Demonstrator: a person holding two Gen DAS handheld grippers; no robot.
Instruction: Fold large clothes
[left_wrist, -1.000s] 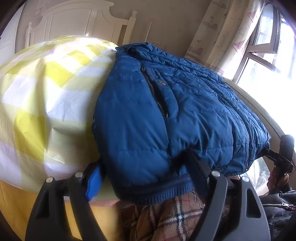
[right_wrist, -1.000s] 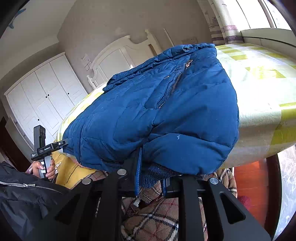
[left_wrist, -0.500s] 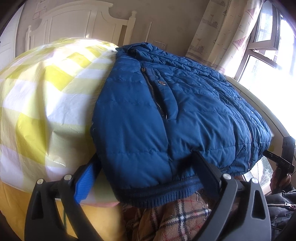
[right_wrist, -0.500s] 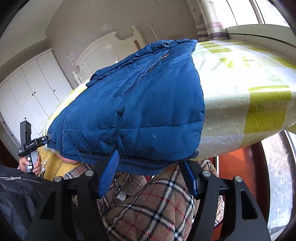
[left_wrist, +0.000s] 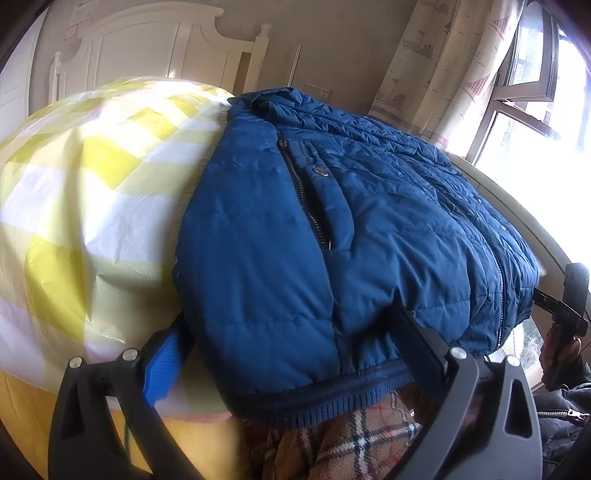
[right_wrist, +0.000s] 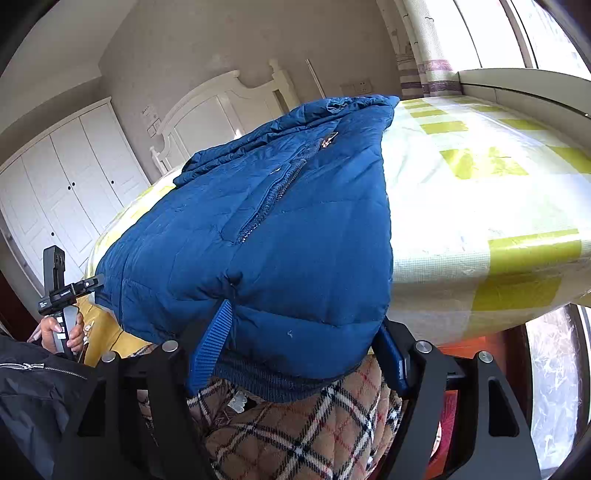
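A blue puffer jacket (left_wrist: 369, 221) lies zipped and folded narrow on a bed with a yellow-and-white check sheet (left_wrist: 92, 184), its ribbed hem hanging over the near edge. My left gripper (left_wrist: 288, 325) straddles the hem's left corner with its jaws wide and closing. Its blue pad (left_wrist: 162, 369) stands beside the jacket's edge without pinching it. In the right wrist view the jacket (right_wrist: 277, 221) fills the middle. My right gripper (right_wrist: 303, 321) straddles the hem's right corner, jaws closing, the padded corner bulging between them ungripped.
Plaid fabric (right_wrist: 295, 424) hangs below the hem, right at the grippers. A white headboard (left_wrist: 155, 40) and a curtained window (left_wrist: 535, 110) stand beyond the bed. White wardrobe doors (right_wrist: 74, 192) are at the left. The sheet (right_wrist: 480, 203) beside the jacket is bare.
My right gripper let go of the hem corner it was pinching and its jaws spread; the corner dropped back onto the bed edge. The left jaws widened a little.
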